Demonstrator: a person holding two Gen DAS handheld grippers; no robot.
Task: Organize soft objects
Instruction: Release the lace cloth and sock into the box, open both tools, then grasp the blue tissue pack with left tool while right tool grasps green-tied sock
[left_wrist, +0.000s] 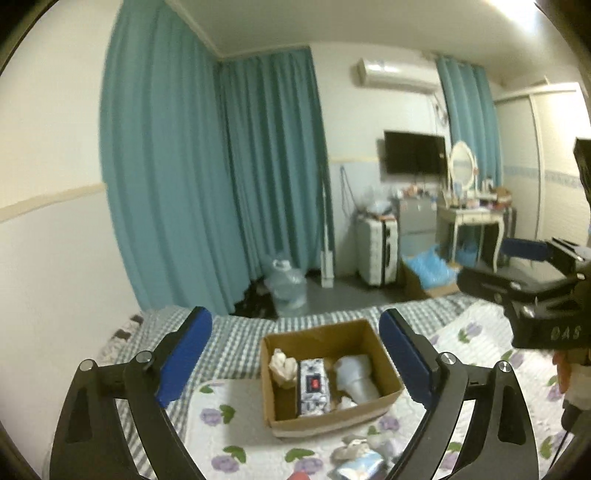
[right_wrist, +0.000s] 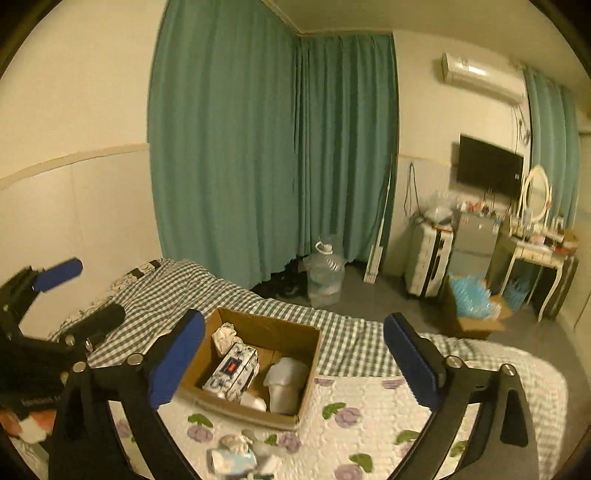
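Note:
A cardboard box (left_wrist: 384, 400) sits on the bed and holds a patterned tissue pack (left_wrist: 314, 386), a crumpled cream cloth (left_wrist: 282, 365) and a white soft item (left_wrist: 356, 373). The box also shows in the right wrist view (right_wrist: 308, 354). Several loose soft items (left_wrist: 360, 456) lie on the quilt in front of it, and in the right wrist view (right_wrist: 236, 454) too. My left gripper (left_wrist: 295, 362) is open and empty above the box. My right gripper (right_wrist: 293, 365) is open and empty, held over the box, and shows at the right edge of the left wrist view (left_wrist: 517, 266).
The bed has a floral white quilt (right_wrist: 369, 406) over a checked sheet (right_wrist: 177, 291). Beyond it stand teal curtains (left_wrist: 207, 184), a water jug (left_wrist: 288, 286), a suitcase (left_wrist: 376, 251), a box of blue things (left_wrist: 430, 277) and a dressing table (left_wrist: 472, 218).

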